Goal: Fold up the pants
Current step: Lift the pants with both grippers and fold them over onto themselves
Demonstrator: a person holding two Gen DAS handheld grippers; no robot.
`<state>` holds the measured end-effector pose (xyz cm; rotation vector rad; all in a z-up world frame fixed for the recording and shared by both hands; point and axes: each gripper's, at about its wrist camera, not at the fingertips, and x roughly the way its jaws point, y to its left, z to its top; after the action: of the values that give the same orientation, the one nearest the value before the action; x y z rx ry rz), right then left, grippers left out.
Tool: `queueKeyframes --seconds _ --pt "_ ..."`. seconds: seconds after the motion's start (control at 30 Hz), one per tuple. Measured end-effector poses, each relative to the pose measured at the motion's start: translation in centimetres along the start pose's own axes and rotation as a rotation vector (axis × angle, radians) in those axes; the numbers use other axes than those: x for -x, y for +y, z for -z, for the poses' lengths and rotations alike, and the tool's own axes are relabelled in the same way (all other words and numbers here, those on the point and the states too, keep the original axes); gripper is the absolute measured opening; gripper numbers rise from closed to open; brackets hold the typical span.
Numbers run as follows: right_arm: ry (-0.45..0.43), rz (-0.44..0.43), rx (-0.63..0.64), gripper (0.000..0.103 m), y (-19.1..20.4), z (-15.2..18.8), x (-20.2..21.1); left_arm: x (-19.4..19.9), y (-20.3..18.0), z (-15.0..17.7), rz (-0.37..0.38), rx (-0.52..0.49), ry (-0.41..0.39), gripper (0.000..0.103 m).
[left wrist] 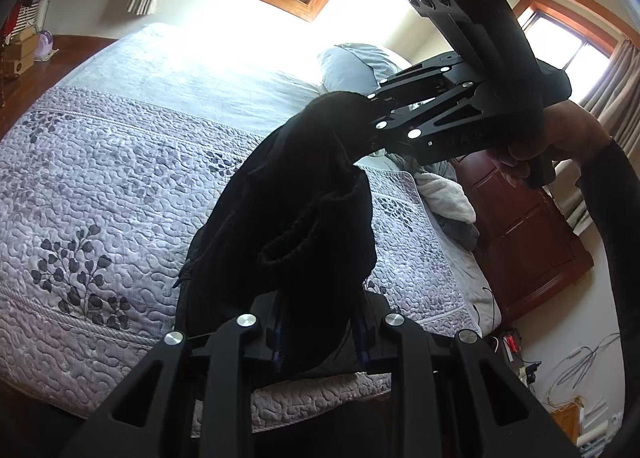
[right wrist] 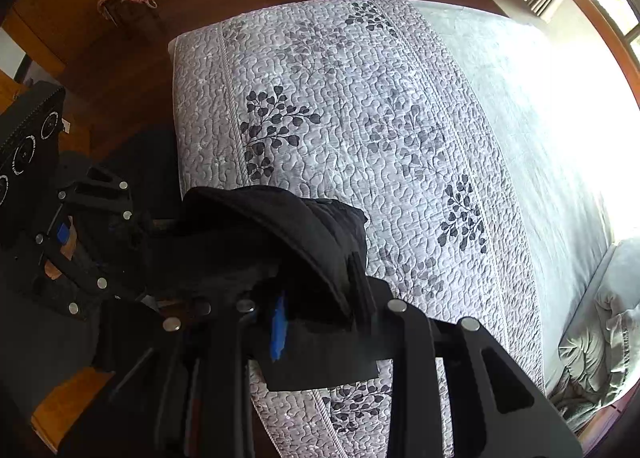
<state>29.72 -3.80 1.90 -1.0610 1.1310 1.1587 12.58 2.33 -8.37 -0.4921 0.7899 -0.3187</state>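
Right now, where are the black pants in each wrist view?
Left wrist: black pants hang centre frame, stretched from the left tool at the bottom up to the right tool.
Right wrist: pants sit lower centre, bunched between the right tool and the left tool.
Shared landmark: the quilted bedspread with dark leaf sprigs.

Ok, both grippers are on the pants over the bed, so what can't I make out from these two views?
- Left wrist view: left gripper pads buried in the black pants; right gripper fingertips hidden by the same cloth.
- Both views: the pants' lower part is hidden by the linkages; fold state unreadable.
- Right wrist view: right gripper pads covered by cloth; far side of the bed washed out by window glare.
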Motion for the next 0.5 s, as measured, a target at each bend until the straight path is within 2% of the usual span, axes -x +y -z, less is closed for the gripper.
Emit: queueKeyframes --seconds 0.5 --pt "-0.016 0.003 -0.062 0.025 -1.4 5.9 -0.1 -3.3 -4.3 1.4 0.010 -0.072 0.064 0.026"
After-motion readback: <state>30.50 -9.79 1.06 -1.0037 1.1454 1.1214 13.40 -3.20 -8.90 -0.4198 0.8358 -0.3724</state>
